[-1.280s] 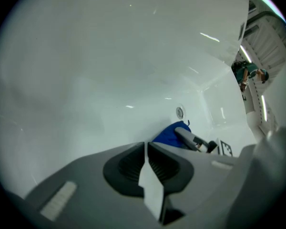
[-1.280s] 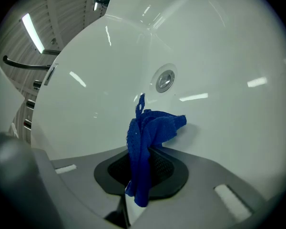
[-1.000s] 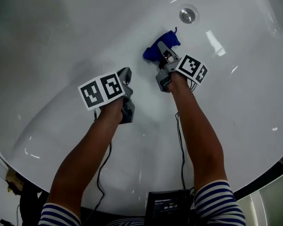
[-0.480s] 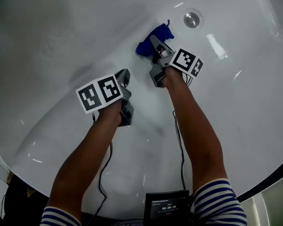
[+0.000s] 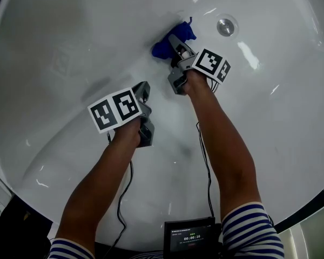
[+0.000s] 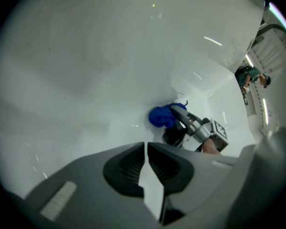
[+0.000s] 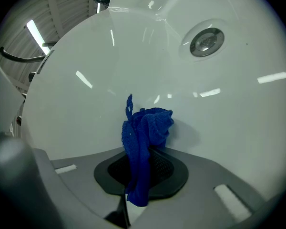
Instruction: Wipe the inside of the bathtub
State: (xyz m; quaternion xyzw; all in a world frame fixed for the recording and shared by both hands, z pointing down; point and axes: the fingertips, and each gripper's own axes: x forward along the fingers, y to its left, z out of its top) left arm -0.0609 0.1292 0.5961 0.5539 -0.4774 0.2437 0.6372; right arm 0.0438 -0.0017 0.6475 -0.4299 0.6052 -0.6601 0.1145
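At the far end of the white bathtub (image 5: 54, 47), just left of the round metal drain (image 5: 225, 26) and apart from it, the blue cloth (image 5: 162, 48) sits bunched against the tub wall. Right gripper (image 5: 176, 41): jaws clamped on the cloth. Its own view shows the fabric running lengthwise between the ribbed pads and out past the tips, long axis in line with the jaws. The bulk is wadded at the outer end, and one thin corner sticks up beyond the wad. From the head view the wad spreads crosswise ahead of the tips, lower left to upper right, with its upper-right end nearest the drain. The gripper points away from the person, toward the tub's far wall. Left gripper (image 5: 142, 88): jaws brought together, tips meeting along a thin seam, nothing between them. It is held above the tub floor, nearer the person and to the left of the right one, well apart from the cloth. Each gripper's cube bears black-and-white square marker patterns. At the near rim a small dark display unit (image 5: 190, 236) shows a line of lit digits, too small to read with certainty. Black cables (image 5: 205, 166) trail from both grippers toward it. Both forearms are bare, ending in blue-and-white striped sleeves (image 5: 251, 228).
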